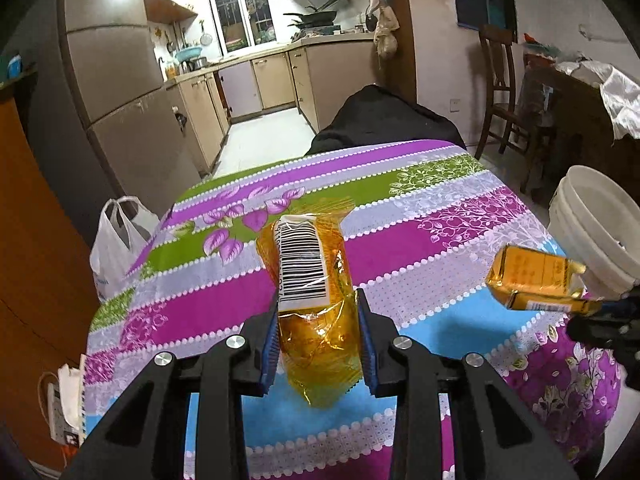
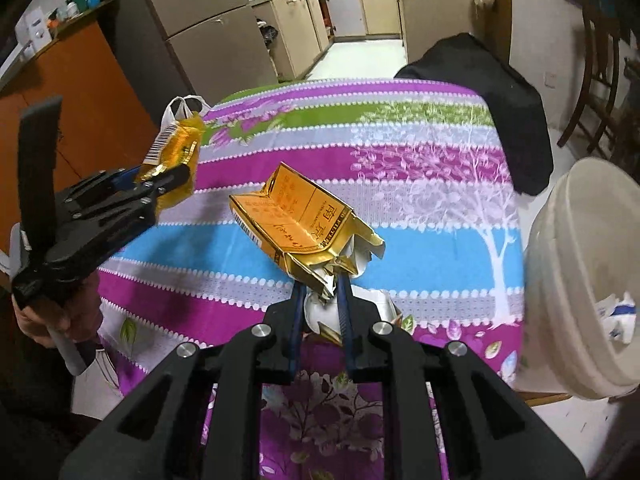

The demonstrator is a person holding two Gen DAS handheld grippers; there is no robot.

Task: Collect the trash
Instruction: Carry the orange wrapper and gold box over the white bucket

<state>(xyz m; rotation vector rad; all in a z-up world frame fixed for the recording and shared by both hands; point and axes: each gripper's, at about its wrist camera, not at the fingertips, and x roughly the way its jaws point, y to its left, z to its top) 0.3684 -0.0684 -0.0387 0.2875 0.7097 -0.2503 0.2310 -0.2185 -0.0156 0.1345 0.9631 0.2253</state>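
White bucket (image 2: 560,280) at right holding crumpled paper (image 2: 618,316), my left hand-held gripper (image 1: 318,340) clamping one yellow wrapper (image 1: 308,280), right hand-held gripper (image 2: 322,304) pinching one flattened orange carton (image 2: 304,228)

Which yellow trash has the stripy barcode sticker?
The crinkly see-through wrapper in the left gripper. The other piece, in the right gripper, is a flattened cardboard box with printed writing.

The left gripper (image 1: 318,344) clamped a crinkled yellow wrapper (image 1: 310,280) with a barcode label above the striped floral bench (image 1: 420,208), while an orange carton (image 1: 534,282) hung near the white bucket (image 1: 592,232).
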